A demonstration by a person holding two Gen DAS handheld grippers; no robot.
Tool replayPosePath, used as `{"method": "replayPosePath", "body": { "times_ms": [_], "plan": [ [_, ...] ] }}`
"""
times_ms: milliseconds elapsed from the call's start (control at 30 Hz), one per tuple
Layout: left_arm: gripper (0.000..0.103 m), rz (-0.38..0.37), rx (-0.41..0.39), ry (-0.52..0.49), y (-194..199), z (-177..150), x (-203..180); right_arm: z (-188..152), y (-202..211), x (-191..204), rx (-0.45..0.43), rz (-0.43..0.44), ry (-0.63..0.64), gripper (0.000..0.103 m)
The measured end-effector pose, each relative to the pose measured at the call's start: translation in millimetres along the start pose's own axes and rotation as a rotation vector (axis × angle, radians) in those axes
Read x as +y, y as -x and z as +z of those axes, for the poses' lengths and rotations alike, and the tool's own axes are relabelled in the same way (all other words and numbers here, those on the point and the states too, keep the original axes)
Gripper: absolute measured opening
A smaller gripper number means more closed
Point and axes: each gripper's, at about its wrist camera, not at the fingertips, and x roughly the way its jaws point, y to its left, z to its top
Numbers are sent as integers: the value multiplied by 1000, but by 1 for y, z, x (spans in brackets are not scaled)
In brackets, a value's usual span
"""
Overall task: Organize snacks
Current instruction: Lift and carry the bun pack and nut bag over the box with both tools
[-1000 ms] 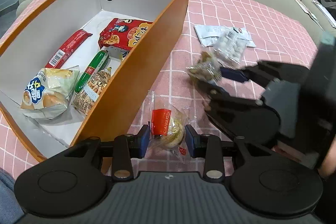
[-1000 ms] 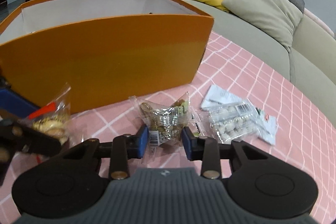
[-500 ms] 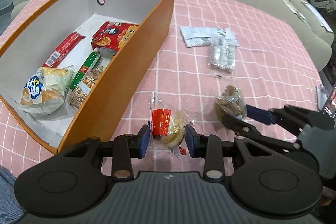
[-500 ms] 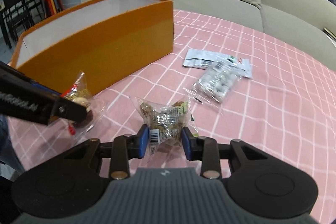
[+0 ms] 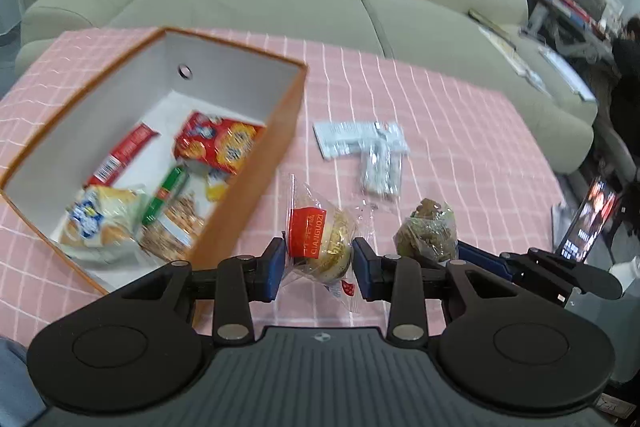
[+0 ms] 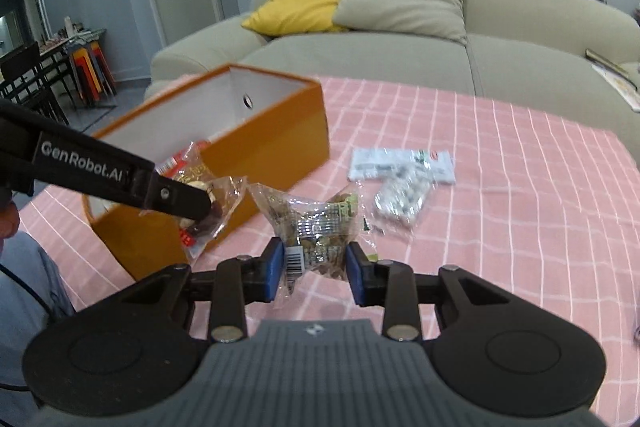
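The left gripper (image 5: 319, 263) is clamped on a clear-wrapped pastry with a red label (image 5: 322, 246), held up off the pink checked tablecloth (image 5: 460, 131) just beside the orange box (image 5: 276, 143). The right gripper (image 6: 315, 269) pinches a clear packet of brown nutty bits (image 6: 316, 227) — also lifted, close to the pastry. In the box lie several snack packs, among them a red cracker bag (image 5: 220, 143), while a white sachet (image 5: 352, 139) and a clear packet of pale sweets (image 5: 380, 167) lie on the cloth — touching each other.
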Motion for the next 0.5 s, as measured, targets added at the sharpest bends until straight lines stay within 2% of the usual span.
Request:
{"method": "replayPosePath", "body": {
  "times_ms": [233,500],
  "plan": [
    [40,42,-70,33,23,35,37,39,0,27,-55,50,97,31],
    [40,90,-74,-7,29,71,72,86,-24,61,-44,121,237,31]
  ]
}}
